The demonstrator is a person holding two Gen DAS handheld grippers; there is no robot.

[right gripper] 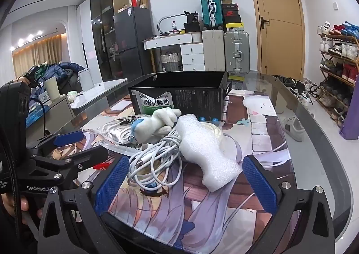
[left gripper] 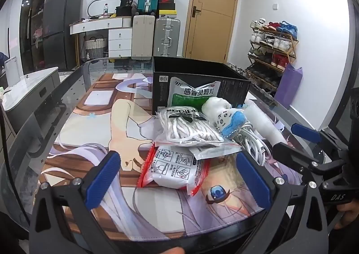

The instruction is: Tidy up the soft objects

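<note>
On the printed mat point(right gripper: 258, 123), foam piece point(right gripper: 208, 153) lies just ahead of the wide-open, empty right hand-held gripper point(right gripper: 186, 182).

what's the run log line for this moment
left gripper: open, empty | right gripper: open, empty | soft items piled before black box | box: nothing visible inside | step: first pick pending

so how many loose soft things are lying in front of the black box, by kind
sealed packets: 3 (green medicine sachet, bag of white laces, red-edged packet)
plush keychain: 1
white cable bundle: 1
white foam piece: 1
total: 6
</note>
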